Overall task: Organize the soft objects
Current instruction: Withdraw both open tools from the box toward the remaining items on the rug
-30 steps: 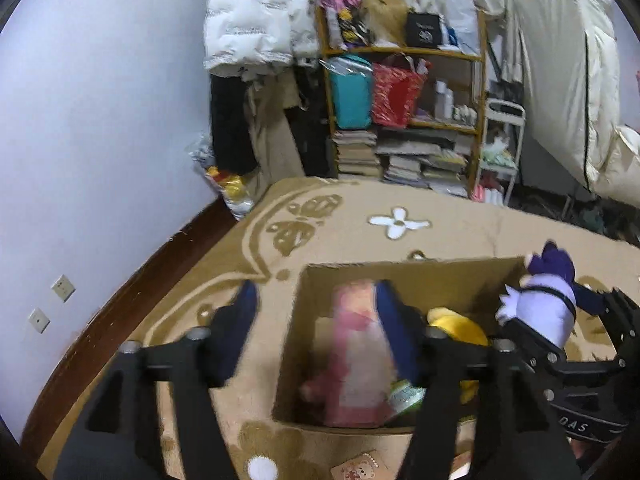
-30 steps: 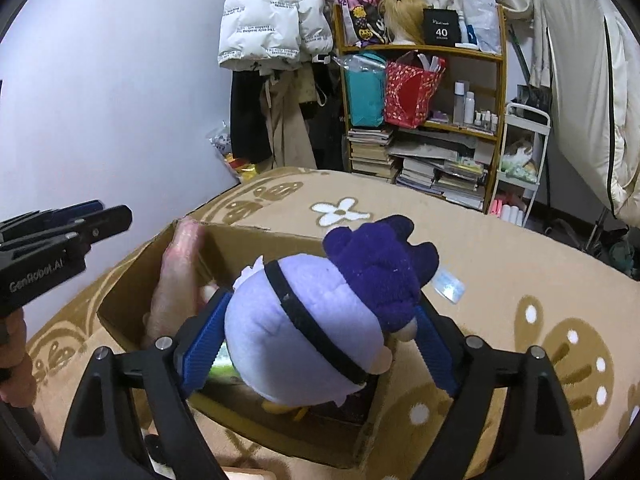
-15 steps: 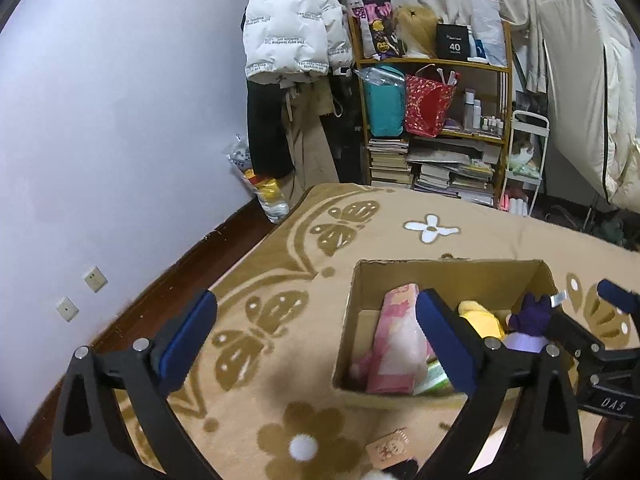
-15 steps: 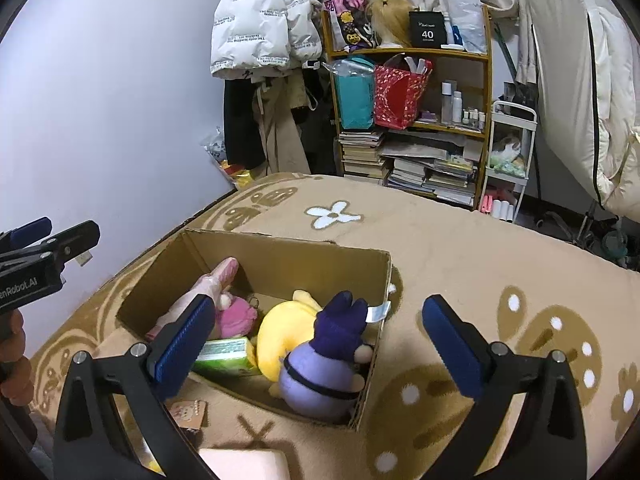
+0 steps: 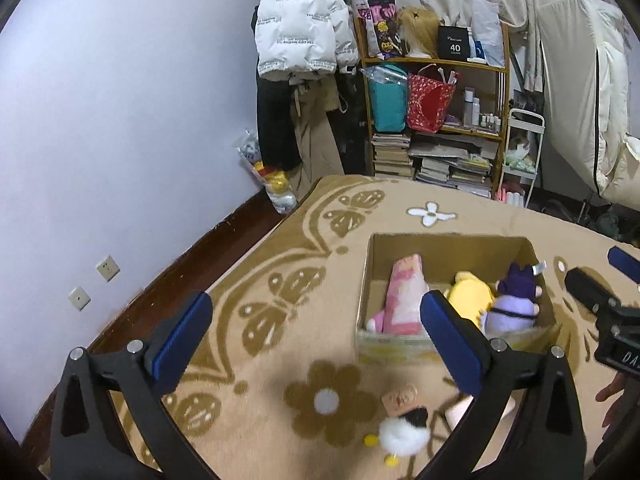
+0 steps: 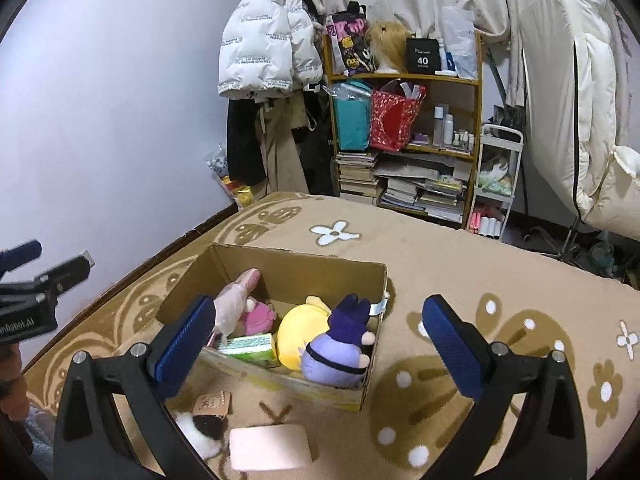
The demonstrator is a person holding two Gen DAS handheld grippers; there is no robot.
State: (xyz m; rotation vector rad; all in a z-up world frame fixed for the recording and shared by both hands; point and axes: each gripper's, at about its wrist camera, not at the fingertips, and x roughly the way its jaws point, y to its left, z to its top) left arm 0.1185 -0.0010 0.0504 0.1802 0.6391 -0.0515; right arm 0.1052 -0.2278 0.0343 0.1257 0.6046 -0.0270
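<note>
An open cardboard box (image 6: 296,266) (image 5: 448,242) sits on the tan carpet. Inside lie a purple plush (image 6: 340,348) (image 5: 514,302), a yellow plush (image 6: 298,330) (image 5: 472,294), a pink plush (image 6: 244,308) (image 5: 404,294) and a green pack (image 6: 250,346). A white and black plush (image 5: 404,432) (image 6: 202,430), a tan patch (image 5: 400,398) (image 6: 214,402) and a pink block (image 6: 270,448) lie on the carpet in front of the box. My left gripper (image 5: 316,334) and right gripper (image 6: 320,338) are both open and empty, held above and short of the box.
A wooden shelf (image 6: 404,136) with bags and books stands at the back wall, with a hanging white jacket (image 6: 264,44) to its left. A white cart (image 6: 496,184) and a white cover (image 6: 576,100) are at the right. The lilac wall (image 5: 120,140) runs along the left.
My right gripper opened and let the purple plush go into the box. Both grippers have pulled back and up from the box.
</note>
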